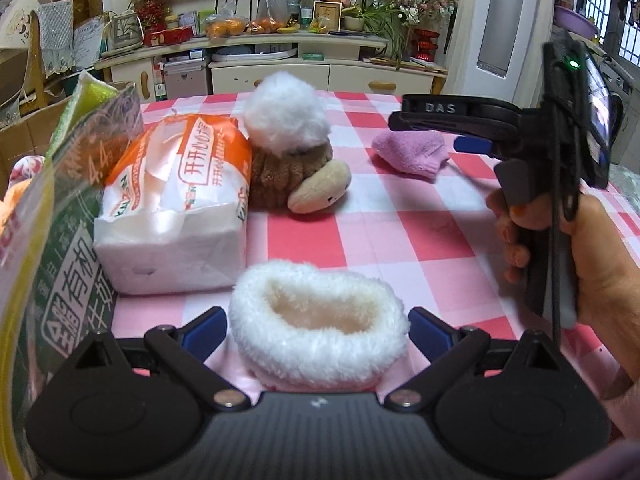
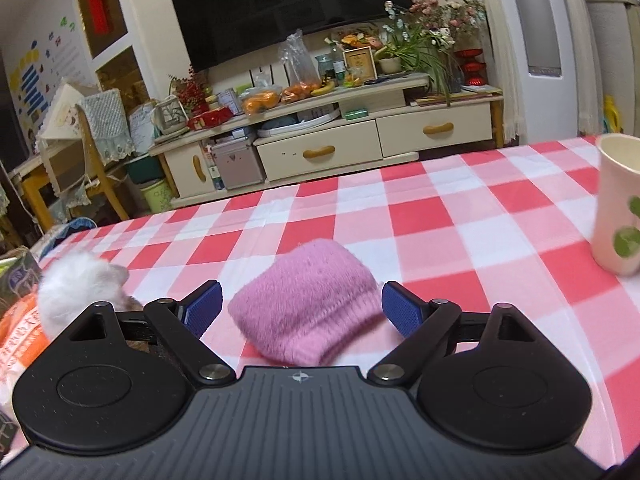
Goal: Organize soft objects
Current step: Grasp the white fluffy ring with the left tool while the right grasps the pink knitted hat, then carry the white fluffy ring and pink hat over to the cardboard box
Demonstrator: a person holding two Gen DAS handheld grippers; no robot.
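A fluffy white sock with a peach lining lies on the checked tablecloth between the open fingers of my left gripper; the blue pads stand apart from it on both sides. A folded pink sock lies between the open fingers of my right gripper, pads close to its sides. In the left wrist view the pink sock lies at the right gripper's tips. A brown plush toy with a white pompom lies mid-table.
An orange and white tissue pack lies left of the plush toy. A green printed bag stands at the far left. A paper cup stands at the right of the table. A cluttered TV cabinet is behind.
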